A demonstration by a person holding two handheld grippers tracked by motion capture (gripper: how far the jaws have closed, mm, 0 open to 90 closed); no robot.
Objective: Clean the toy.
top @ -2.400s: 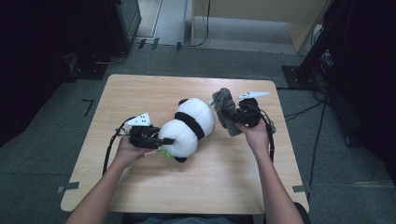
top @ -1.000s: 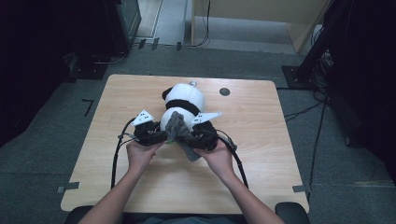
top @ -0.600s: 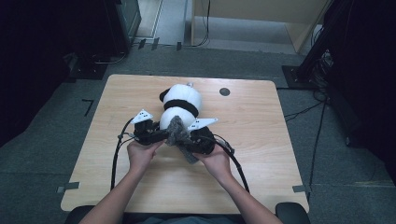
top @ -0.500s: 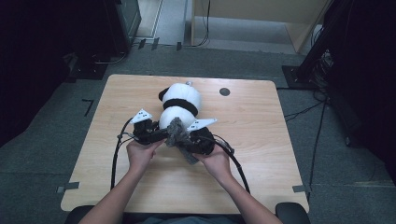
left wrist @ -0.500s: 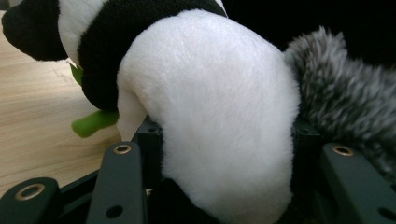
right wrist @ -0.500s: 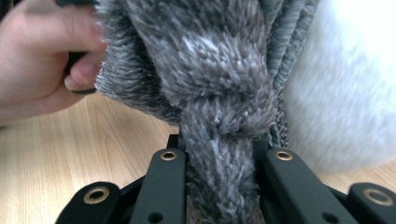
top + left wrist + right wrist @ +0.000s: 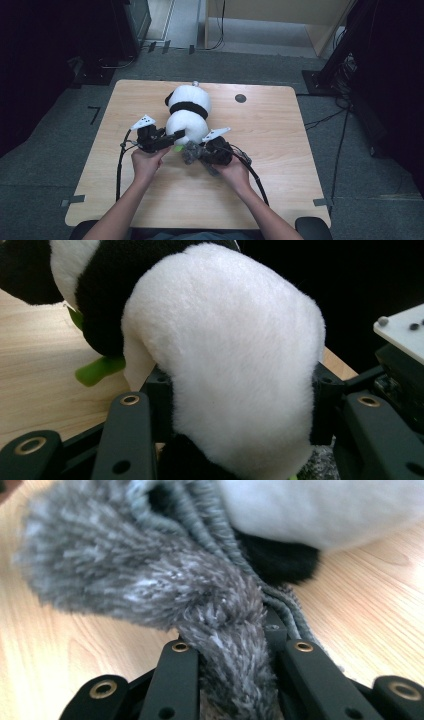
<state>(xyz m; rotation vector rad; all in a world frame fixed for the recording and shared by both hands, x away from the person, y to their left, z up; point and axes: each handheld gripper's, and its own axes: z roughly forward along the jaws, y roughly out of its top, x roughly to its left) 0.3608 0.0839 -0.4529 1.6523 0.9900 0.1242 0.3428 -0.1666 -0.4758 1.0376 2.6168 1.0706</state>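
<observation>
The left claw (image 7: pixel 172 140) squeezes the panda toy's (image 7: pixel 189 114) bottom end. The right claw (image 7: pixel 196 152) pinches a grey woolly hat (image 7: pixel 150 580) right beside it, and the panda stretches away across the counter (image 7: pixel 300 165)

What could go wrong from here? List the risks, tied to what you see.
1. The right gripper pinches only a bunched fold of the grey fuzzy knit piece, so it might slip free if pulled hard.
2. The left gripper squeezes one soft end of the panda plush; the plush could twist or pop out.
3. Both grippers work close together at that end of the panda, and their cables trail across the table, so a snag seems possible.
</observation>
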